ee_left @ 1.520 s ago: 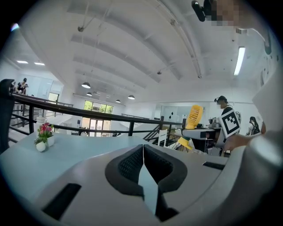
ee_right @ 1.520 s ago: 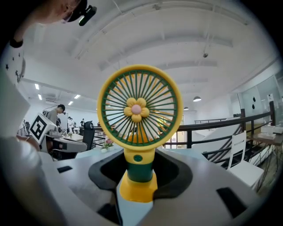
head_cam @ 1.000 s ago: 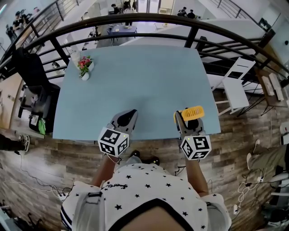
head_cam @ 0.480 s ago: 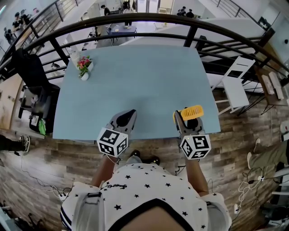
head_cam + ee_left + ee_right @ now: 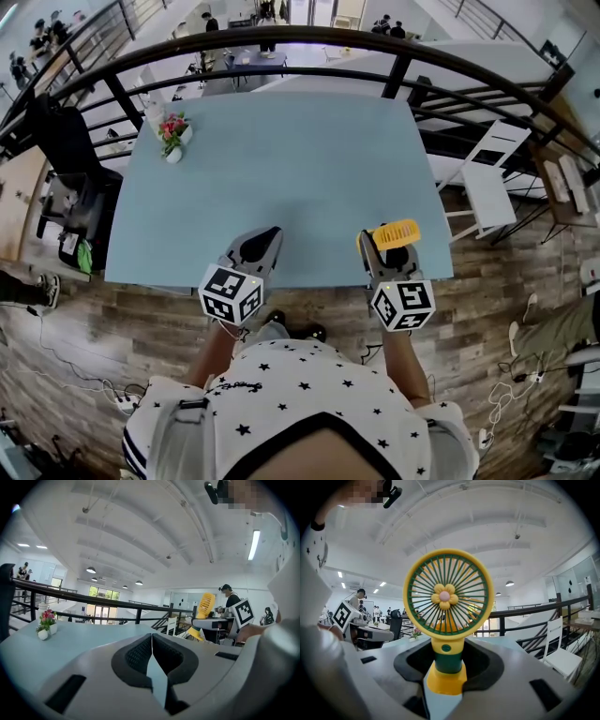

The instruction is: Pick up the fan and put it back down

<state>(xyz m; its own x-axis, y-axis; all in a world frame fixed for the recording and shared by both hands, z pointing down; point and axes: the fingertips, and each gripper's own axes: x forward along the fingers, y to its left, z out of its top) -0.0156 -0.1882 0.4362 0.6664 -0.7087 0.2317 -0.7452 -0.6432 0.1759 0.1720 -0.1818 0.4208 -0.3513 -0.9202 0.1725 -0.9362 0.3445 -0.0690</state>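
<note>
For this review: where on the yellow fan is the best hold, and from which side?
Its narrow green-and-yellow stem, below the round grille, approached level from the front. The fan stands upright, and the right gripper holds it there.

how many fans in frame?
1. The yellow-and-green fan stands upright between the jaws of the right gripper, near the front edge of the table, on its right side. No second one shows in any view.

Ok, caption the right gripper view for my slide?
Right tool grips the yellow-and-green fan upright by its stem.
</note>
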